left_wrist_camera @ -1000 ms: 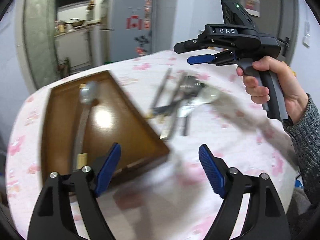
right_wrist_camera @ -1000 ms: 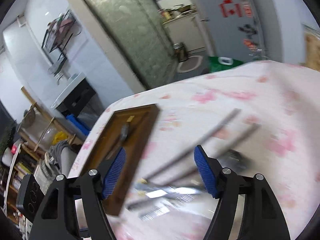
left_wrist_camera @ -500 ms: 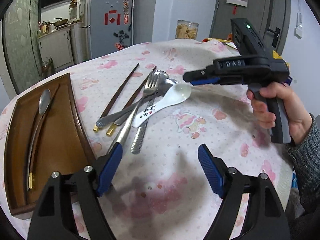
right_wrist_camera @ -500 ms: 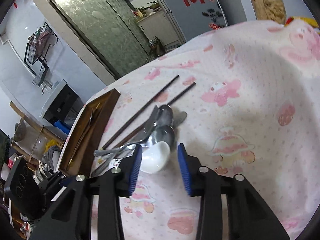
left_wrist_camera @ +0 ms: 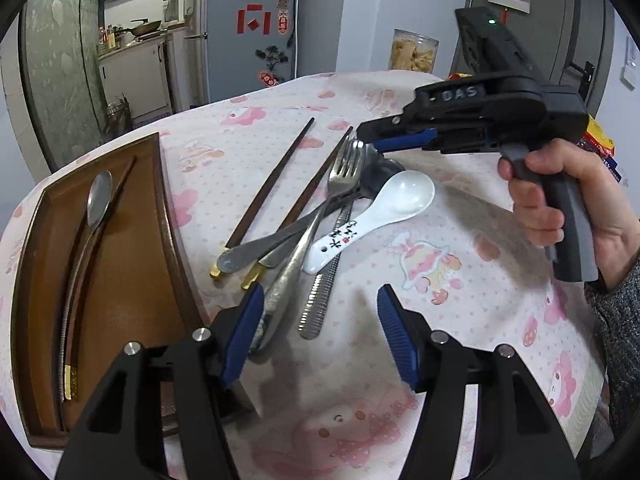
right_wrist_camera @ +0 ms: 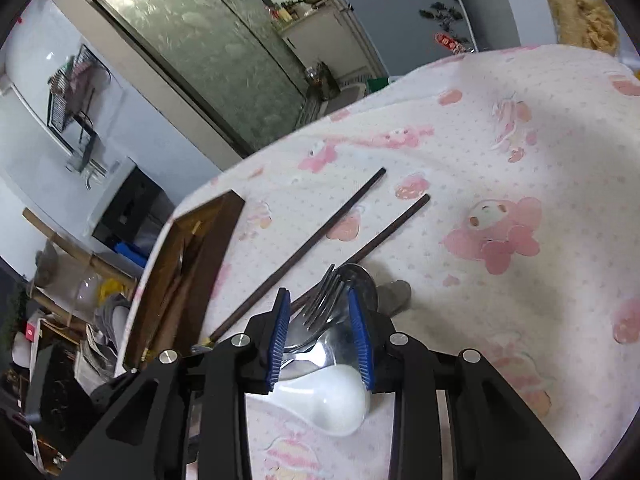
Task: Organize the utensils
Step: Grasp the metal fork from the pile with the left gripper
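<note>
Diagonally, fork (left_wrist_camera: 316, 224), tines (left_wrist_camera: 347, 160) toward fridge (left_wrist_camera: 248, 32).

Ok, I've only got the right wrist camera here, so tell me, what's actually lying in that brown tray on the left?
Observer: A long metal spoon lies in the tray, with its bowl at the far end.
Operator: And where's the left gripper?
Observer: The left gripper hovers over the near handle ends of the pile. Its jaws are closing, a ridged handle lies between them, and nothing is gripped yet.
Operator: Is the white spoon plain?
Observer: No, the white spoon has black writing on its handle.
</note>
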